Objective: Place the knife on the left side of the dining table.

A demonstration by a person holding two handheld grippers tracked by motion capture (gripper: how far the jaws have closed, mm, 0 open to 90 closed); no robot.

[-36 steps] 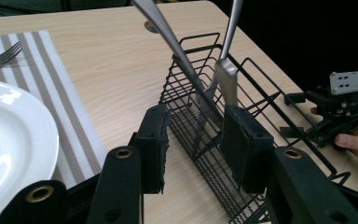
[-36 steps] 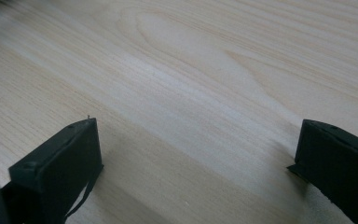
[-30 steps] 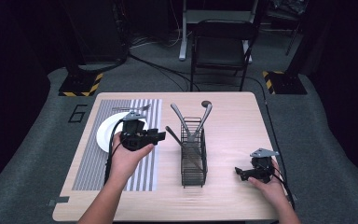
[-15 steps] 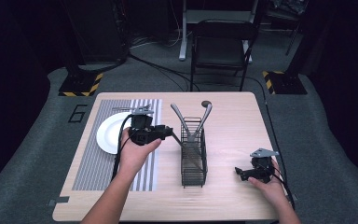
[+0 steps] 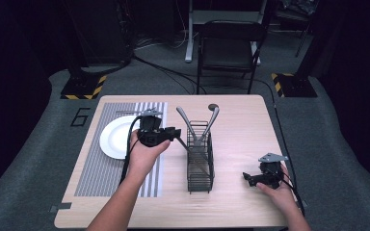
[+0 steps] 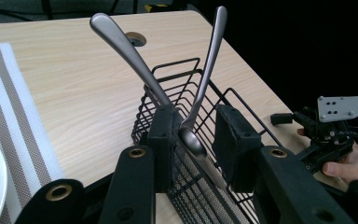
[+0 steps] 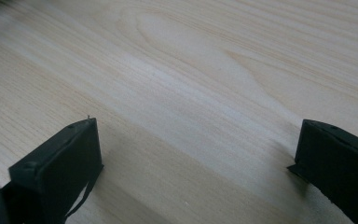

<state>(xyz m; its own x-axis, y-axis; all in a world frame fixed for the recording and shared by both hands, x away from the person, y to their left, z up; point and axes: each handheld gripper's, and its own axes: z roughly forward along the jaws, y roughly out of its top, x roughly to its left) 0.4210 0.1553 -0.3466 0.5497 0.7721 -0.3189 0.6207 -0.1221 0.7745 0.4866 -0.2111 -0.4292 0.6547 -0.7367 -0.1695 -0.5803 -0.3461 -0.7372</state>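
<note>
The left gripper (image 6: 193, 140) is held spread wide at the wire basket (image 5: 200, 161), a spoon (image 6: 200, 84) standing between its jaws, ungripped. The right gripper (image 7: 196, 163) is rested open on the table (image 7: 191, 70).

Two utensils (image 6: 135, 56) upright in basket (image 5: 200, 163)

Bright overhead light on the table (image 5: 241, 125), dark surroundings, soft blurred close-ups.
</note>
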